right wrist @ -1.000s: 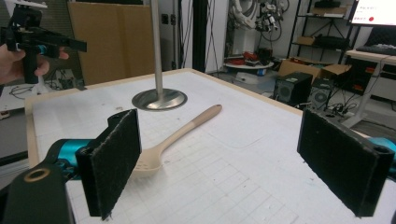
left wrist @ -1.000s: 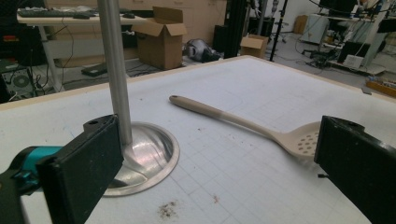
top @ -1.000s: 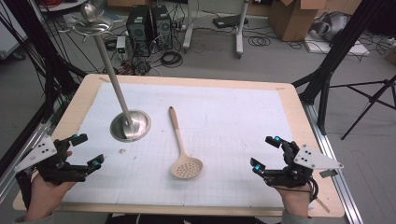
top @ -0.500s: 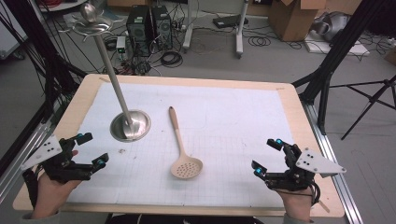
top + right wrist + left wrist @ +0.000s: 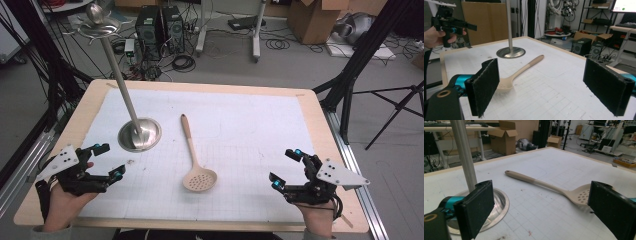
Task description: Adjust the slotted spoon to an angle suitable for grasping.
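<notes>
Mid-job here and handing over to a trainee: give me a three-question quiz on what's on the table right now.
1. True or false: the left gripper is shut on the slotted spoon.
2. Which end of the slotted spoon lies nearer the person? A. the perforated bowl B. the handle tip C. neither, it lies crosswise
3. Fill in: the tall metal pole rises from a round ______ on the table's left half.

Key
1. False. Its jaws stand wide apart with nothing between them; the right gripper is open too, and the spoon lies free on the gridded mat.
2. A.
3. Base. It stands just left of the spoon's handle, apart from it.
</notes>
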A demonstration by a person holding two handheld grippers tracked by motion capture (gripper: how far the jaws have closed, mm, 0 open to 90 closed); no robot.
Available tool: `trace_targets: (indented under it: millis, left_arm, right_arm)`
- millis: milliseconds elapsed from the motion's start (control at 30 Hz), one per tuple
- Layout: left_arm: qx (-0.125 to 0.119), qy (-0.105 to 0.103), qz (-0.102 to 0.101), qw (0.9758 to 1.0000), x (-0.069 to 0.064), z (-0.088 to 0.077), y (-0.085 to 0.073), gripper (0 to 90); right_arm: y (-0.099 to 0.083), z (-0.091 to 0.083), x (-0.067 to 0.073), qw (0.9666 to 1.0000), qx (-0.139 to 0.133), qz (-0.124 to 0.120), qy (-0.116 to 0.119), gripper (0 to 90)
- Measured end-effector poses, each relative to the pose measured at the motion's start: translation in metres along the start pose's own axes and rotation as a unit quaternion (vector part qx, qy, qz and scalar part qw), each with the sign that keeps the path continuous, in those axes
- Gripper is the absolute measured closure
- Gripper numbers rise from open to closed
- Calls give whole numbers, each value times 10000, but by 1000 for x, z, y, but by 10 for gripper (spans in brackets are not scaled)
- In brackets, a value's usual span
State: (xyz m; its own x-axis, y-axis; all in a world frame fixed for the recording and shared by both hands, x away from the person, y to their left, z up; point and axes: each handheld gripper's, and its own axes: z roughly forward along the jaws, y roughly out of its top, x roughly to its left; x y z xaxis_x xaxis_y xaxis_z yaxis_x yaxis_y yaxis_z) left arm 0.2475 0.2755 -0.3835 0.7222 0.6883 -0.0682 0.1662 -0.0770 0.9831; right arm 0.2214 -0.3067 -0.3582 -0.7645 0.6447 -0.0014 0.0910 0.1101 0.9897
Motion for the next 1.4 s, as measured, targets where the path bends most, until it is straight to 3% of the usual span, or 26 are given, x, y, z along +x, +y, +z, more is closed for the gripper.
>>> trace_targets:
  millis: [433,533,833,1233,1400]
  left_arm:
    - [239,-214,52,9995,-5,29,2,125]
    - [354,-114,82,9993,-7,35,2,154]
    - [495,-291,192,9982,-15,64,4,237]
    - [754,-514,100,9958,-16,86,1,433]
    - [864,-476,103,9951,-16,97,1,594]
  right_arm:
    - [1,-4,-1,10000,-45,16,51,127]
    - [2,-4,-2,10000,-53,21,44,127]
    - [0,-9,-2,10000,-62,44,46,127]
    - [-1,-14,-4,9998,-92,193,44,127]
    - [0,-12,-3,9997,-57,206,93,127]
